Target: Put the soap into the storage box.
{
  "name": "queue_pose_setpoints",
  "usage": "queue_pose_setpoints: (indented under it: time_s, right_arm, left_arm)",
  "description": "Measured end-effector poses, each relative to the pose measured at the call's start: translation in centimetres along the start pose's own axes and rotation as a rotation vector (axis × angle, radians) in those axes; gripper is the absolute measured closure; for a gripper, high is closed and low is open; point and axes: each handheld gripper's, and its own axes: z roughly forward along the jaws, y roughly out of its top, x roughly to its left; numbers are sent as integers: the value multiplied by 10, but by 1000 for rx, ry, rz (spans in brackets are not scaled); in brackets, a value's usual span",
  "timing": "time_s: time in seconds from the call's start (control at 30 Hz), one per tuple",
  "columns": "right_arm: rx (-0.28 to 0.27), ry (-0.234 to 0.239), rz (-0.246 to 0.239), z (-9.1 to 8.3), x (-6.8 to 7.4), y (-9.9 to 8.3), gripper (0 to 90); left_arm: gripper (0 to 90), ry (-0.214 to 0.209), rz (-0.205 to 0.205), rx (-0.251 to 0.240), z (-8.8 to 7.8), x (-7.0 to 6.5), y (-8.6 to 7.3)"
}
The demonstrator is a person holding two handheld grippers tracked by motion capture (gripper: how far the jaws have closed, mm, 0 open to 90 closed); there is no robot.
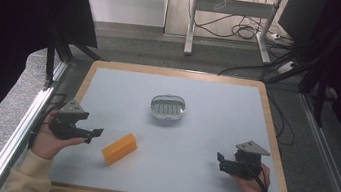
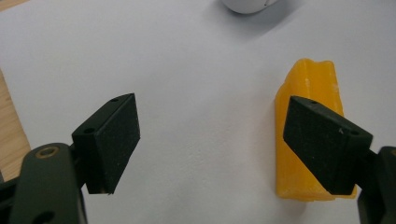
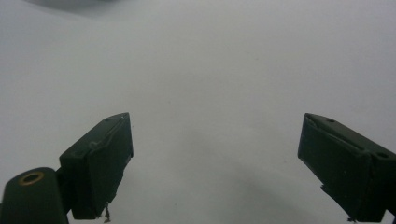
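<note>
An orange block (image 1: 119,148) lies on the grey mat (image 1: 204,131), left of centre near the front. My left gripper (image 1: 96,133) is open just to its left, jaws pointing right toward it. In the left gripper view the orange block (image 2: 306,107) sits partly behind the right jaw, with bare mat between the jaws of the left gripper (image 2: 210,144). A small oval white dish (image 1: 168,108) with a slotted insert rests mid-table. My right gripper (image 1: 221,162) is open at the front right, jaws pointing left over bare mat; the right gripper (image 3: 215,163) holds nothing.
The mat covers a wooden-edged table (image 1: 267,109). Metal rails (image 1: 29,116) run along both sides. Beyond the far edge are a desk frame (image 1: 191,23) and cables (image 1: 243,30) on the floor. The white dish's edge (image 2: 245,4) shows at the top of the left gripper view.
</note>
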Motion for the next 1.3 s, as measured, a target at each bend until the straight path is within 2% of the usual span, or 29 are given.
queue_pose_setpoints:
  time_s: [0.17,0.33,0.6,0.8,1.23,1.3]
  right_arm:
    - [-5,-9,0,-1,-1,0,106]
    - [-5,-4,1,-1,-2,0,106]
    - [-4,-5,-2,-1,-1,0,106]
    - [1,-8,-9,0,0,-1,106]
    - [-38,-8,-1,-4,2,1,119]
    - [-46,3,13,-5,1,1,123]
  left_arm:
    - [189,11,7,1,-3,-2,2]
    - [192,-1,19,20,-3,-5,3]
    - [200,-18,23,2,-6,-11,6]
    - [200,-35,31,24,-4,-14,9]
    - [201,-64,49,50,2,-26,21]
    - [201,-64,53,56,3,-28,22]
